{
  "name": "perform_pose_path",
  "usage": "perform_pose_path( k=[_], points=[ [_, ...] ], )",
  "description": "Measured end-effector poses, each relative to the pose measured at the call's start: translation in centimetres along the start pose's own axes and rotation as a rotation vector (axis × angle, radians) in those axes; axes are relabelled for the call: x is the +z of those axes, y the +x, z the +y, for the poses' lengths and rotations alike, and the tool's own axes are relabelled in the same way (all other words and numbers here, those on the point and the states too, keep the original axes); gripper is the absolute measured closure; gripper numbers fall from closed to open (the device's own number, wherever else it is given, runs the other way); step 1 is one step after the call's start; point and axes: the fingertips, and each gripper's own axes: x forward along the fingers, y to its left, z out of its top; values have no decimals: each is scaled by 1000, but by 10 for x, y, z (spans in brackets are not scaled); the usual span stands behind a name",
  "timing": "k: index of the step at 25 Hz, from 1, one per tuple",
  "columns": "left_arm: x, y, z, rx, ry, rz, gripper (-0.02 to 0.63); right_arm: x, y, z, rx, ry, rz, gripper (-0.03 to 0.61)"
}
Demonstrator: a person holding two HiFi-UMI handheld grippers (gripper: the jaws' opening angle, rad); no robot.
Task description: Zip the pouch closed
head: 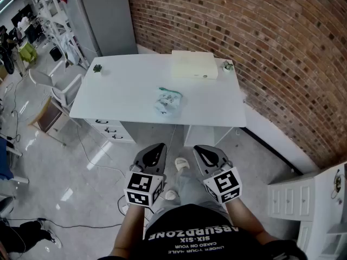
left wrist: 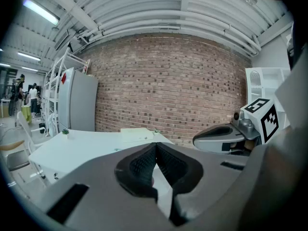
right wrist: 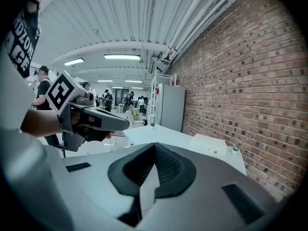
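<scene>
Head view: I see both grippers low in the frame, held over the floor in front of the person's body. The left gripper [head: 157,147] and the right gripper [head: 200,149] sit side by side and apart, both aimed toward 12 o'clock. The pouch [head: 168,101] lies on the white table [head: 124,91] at 12 o'clock from them, well apart from both and near the table's front edge. A flat white box [head: 194,64] rests at 1 o'clock from the pouch, against the brick wall [head: 260,42]. 1 small plant [head: 97,67] stands at 10 o'clock from the pouch and another [head: 227,65] just beside the box's right end.

Left gripper view: my left jaws are clenched, the ribbed pads [left wrist: 144,165] meeting at the tips with nothing between them. The table [left wrist: 72,150] and box [left wrist: 137,134] lie beyond at 11 o'clock. The right gripper [left wrist: 202,138] shows at 3 o'clock.

Right gripper view: the right jaws are also pressed together at the tips, gripping nothing. The left gripper [right wrist: 120,125] shows at 9 o'clock, the table [right wrist: 159,136] at 12 o'clock, the box [right wrist: 208,144] at 2 o'clock. I cannot make out the pouch here.
</scene>
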Motion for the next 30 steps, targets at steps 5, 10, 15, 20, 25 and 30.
perform_pose_path(
  k=[5,10,15,20,25,30],
  points=[
    [3,19,-2,-11,22,18,607,0,14,-5,36,4,-3,580],
    [6,41,10,-3,23,42,607,2,36,-19,61,-9,-5,578],
    [8,67,26,-1,-3,51,606,1,63,-38,98,-19,18,578],
    [16,98,46,-5,12,86,578,7,93,-63,125,-19,36,513],
    [23,130,75,1,15,116,511,9,129,-94,151,-33,60,483],
    [27,165,101,10,22,143,480,5,163,-126,170,-49,80,480]
  ],
)
